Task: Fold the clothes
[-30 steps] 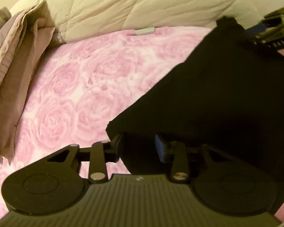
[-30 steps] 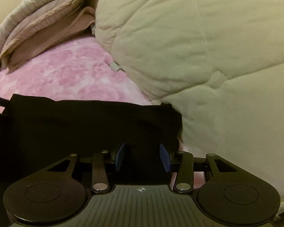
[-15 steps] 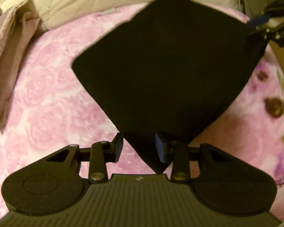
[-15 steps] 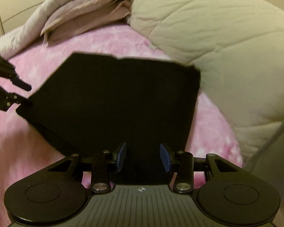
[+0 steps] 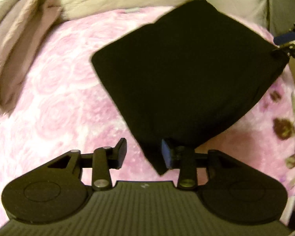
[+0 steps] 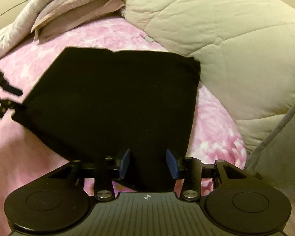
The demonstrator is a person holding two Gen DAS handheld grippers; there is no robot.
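- Since one second ago, the black garment (image 5: 182,74) has dropped from a raised, hanging sheet to a flat panel on the bed (image 5: 64,90); half a second ago the left jaws flanked its near corner closely, and now they stand wider.
- Left gripper (image 5: 143,153): jaws well apart; the garment's near corner lies between them against the right pad; no clamping is visible, so the jaws read as released.
- Right gripper (image 6: 147,163): jaws spread wide with the garment's near edge lying between them; the cloth does not appear pinched.
- Garment position: a compact, roughly four-sided black panel on the pink rose-print bed cover, its far corner touching the cream duvet (image 6: 226,39); a stack of mauve bedding (image 6: 78,13) lies well apart.
- Progress, as a judgement: the panel looks at least once folded and laid down; layer count cannot be told from the dark cloth; whether a further fold remains is unsettled.
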